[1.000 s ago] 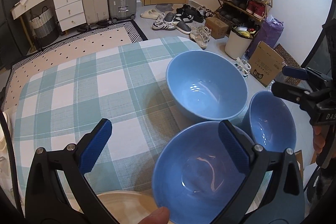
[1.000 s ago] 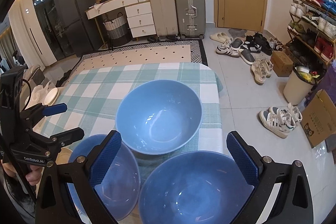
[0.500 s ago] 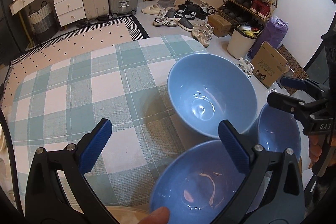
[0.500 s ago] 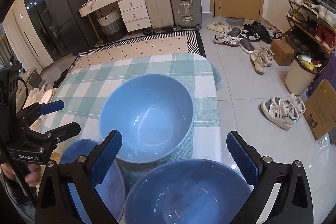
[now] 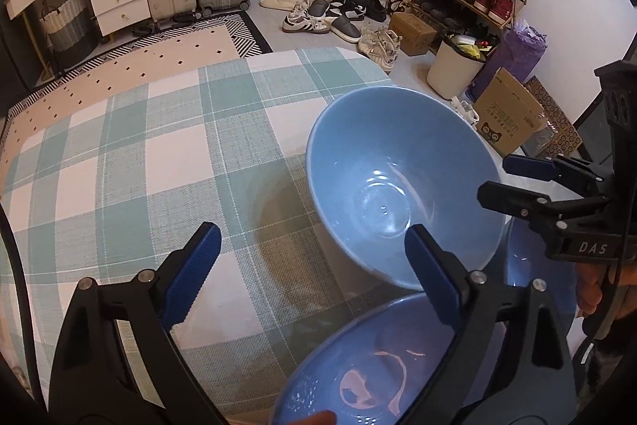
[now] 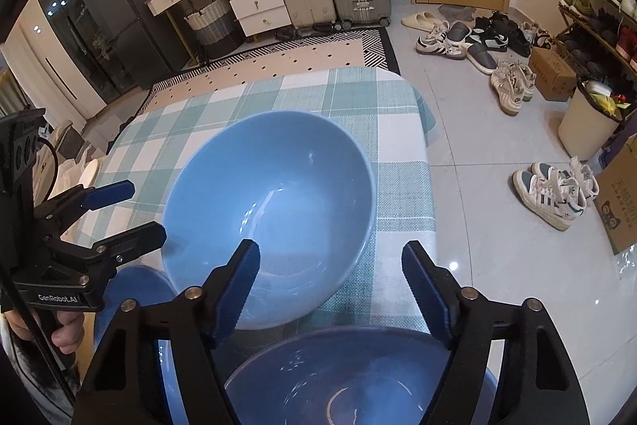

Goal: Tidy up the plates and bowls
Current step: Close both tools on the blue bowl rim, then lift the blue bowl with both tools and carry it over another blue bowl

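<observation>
While three blue bowls sit clustered at the right edge of the checked-cloth counter (image 5: 167, 162), both pairs of tongs hover above them with jaws closing and nothing gripped. The left tongs (image 5: 310, 265) straddle the near rim of the left small bowl (image 5: 370, 365), one finger inside, one over the cloth. The right tongs (image 6: 330, 285) hang over the right small bowl (image 6: 358, 381), just short of the large bowl (image 6: 274, 210) standing beyond. A person's hand (image 6: 65, 333) holds the left tool.
</observation>
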Motion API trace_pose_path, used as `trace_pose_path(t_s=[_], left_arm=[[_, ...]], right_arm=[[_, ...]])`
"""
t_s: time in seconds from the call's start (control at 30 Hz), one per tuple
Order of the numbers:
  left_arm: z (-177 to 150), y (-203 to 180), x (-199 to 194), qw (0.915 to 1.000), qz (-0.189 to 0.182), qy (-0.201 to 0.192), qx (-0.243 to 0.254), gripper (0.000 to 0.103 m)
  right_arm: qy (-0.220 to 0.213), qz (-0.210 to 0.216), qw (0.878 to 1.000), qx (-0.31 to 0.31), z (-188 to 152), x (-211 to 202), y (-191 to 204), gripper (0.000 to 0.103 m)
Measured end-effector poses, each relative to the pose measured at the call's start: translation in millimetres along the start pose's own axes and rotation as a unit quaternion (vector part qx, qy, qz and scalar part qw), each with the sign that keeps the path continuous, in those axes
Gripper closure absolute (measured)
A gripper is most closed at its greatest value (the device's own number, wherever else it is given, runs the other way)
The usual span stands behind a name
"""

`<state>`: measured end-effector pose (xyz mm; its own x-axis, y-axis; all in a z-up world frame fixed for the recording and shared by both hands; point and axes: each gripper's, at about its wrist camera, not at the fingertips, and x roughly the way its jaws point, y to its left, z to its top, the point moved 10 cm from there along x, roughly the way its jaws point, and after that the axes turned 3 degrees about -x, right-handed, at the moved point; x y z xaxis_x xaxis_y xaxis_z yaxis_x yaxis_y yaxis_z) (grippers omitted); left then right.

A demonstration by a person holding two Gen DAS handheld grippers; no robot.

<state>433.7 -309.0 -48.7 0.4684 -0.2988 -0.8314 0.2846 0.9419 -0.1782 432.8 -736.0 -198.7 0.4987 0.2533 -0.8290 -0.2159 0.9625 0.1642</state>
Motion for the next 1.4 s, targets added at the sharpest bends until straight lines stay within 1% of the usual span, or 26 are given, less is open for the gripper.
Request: trace_pose_path(t_s=[0.03, 0.1, 0.13, 0.17, 0.2, 0.23, 0.3, 0.37, 0.4, 0.47, 0.5, 0.6, 0.7, 1.03, 1.4], left_arm=[[0, -1, 2, 1.0000, -0.005, 0.001, 0.001, 0.013], [1, -4, 6, 0.9999, -0.008, 0.004, 0.006, 0.017], [1, -5, 8, 0.9999, -0.007, 0.005, 0.008, 0.021], [1, -6, 9, 0.9999, -0.007, 0.007, 0.008, 0.027], [1, -7, 11, 0.9999, -0.009, 0.009, 0.010, 0.030], [1, -9, 13, 0.9998, -0.011, 0.012, 0.011, 0.035], [1, -10, 17, 0.9998, -0.009, 0.014, 0.014, 0.040], [0, -10, 20, 0.9997, -0.008, 0.016, 0.015, 0.051], [-1, -11, 21, 0.9997, -0.010, 0.019, 0.014, 0.055], [-2, -12, 24, 0.9995, -0.014, 0.023, 0.015, 0.069], [-3, -12, 25, 0.9995, -0.014, 0.024, 0.016, 0.072], [-3, -14, 27, 0.9993, -0.021, 0.022, 0.021, 0.080], [-3, -15, 26, 0.9993, -0.012, 0.022, 0.027, 0.081], [0, -15, 22, 0.9995, -0.010, 0.015, 0.027, 0.081], [8, -19, -11, 0.9995, -0.009, -0.013, 0.027, 0.081]], right_arm=[[0.000, 0.001, 1.000, -0.001, 1, 2, 0, 0.028], [0.004, 0.003, 1.000, -0.003, 1, 5, 0, 0.040], [0.007, 0.002, 1.000, -0.003, 1, 8, -1, 0.041], [0.008, 0.000, 1.000, -0.005, 2, 10, -1, 0.045], [0.010, -0.002, 1.000, -0.006, 1, 11, -2, 0.052], [0.013, -0.004, 1.000, -0.007, 1, 13, -3, 0.054], [0.014, -0.006, 1.000, -0.005, 1, 16, -4, 0.059], [0.015, -0.009, 1.000, -0.005, 0, 18, -6, 0.063], [0.015, -0.009, 1.000, -0.005, 1, 19, -7, 0.065], [0.014, -0.011, 1.000, -0.007, 1, 19, -7, 0.067], [0.014, -0.013, 1.000, -0.008, 1, 19, -7, 0.071], [0.012, -0.022, 1.000, -0.013, 2, 19, -7, 0.077], [0.007, -0.027, 0.999, -0.016, 3, 18, -6, 0.079], [0.006, -0.035, 0.999, -0.020, 3, 15, -4, 0.080], [-0.020, -0.040, 0.999, -0.030, 10, -10, 6, 0.080]])
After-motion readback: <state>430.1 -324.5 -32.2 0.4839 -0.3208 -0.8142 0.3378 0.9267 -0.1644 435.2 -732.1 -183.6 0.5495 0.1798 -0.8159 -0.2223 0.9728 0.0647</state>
